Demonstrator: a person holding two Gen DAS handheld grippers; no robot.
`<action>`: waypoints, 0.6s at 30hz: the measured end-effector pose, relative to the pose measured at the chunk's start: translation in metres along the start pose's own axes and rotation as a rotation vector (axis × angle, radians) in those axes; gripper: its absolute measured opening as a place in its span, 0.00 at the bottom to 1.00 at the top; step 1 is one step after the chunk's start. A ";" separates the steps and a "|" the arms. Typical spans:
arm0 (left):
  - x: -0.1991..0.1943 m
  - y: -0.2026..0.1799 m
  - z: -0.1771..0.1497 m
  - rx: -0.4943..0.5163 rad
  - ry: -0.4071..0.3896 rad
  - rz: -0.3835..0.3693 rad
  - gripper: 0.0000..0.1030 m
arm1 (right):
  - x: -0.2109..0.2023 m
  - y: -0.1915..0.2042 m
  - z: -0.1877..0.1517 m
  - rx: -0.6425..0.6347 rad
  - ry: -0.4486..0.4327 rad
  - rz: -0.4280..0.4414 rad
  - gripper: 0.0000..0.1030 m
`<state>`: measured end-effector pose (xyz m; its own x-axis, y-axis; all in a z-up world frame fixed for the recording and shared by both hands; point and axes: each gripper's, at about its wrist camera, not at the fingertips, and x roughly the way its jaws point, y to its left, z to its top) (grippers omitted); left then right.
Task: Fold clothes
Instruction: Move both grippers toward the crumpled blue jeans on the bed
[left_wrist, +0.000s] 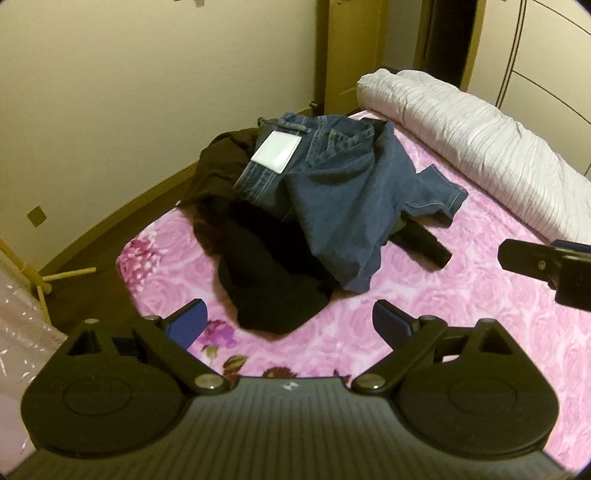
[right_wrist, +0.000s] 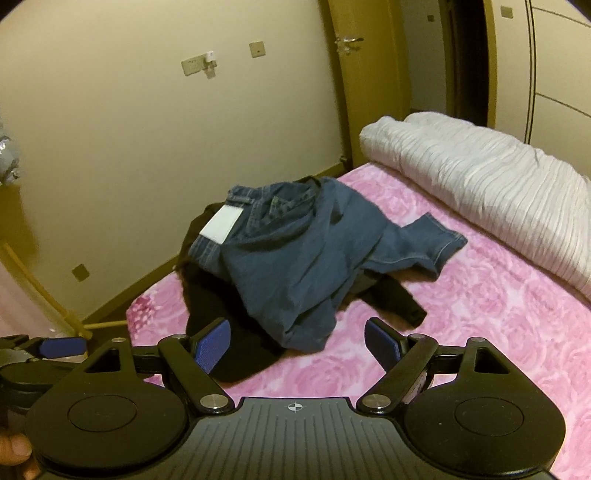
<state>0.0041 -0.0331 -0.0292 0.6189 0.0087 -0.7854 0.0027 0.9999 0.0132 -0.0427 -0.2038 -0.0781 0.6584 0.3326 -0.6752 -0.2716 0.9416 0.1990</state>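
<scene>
A crumpled pair of blue jeans (left_wrist: 340, 192) with a white tag (left_wrist: 275, 152) lies on top of black clothes (left_wrist: 269, 280) on the pink floral bed (left_wrist: 461, 325). The jeans (right_wrist: 295, 258) and the black clothes (right_wrist: 236, 332) also show in the right wrist view. My left gripper (left_wrist: 288, 323) is open and empty, held above the bed just short of the black clothes. My right gripper (right_wrist: 297, 347) is open and empty, just short of the pile's near edge. Part of the right gripper shows at the left wrist view's right edge (left_wrist: 546, 266).
A rolled white quilt (left_wrist: 472, 140) lies along the bed's far right side. The bed's left edge drops to a dark floor (left_wrist: 92, 258) by a cream wall. A wooden stand leg (left_wrist: 59, 277) is on the floor. A door (right_wrist: 369, 74) and a wardrobe stand behind.
</scene>
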 end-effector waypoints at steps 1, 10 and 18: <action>0.002 -0.001 0.002 0.008 0.000 -0.004 0.92 | 0.002 -0.001 0.002 -0.001 -0.001 -0.006 0.81; 0.021 -0.006 0.014 0.062 0.011 -0.026 0.92 | 0.012 -0.010 0.009 0.025 0.014 -0.056 0.81; 0.031 -0.010 0.021 0.074 0.036 -0.040 0.91 | 0.018 -0.017 0.008 0.032 0.026 -0.073 0.81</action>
<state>0.0394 -0.0434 -0.0410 0.5885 -0.0290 -0.8080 0.0851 0.9960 0.0262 -0.0202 -0.2137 -0.0878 0.6574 0.2615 -0.7067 -0.2007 0.9647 0.1703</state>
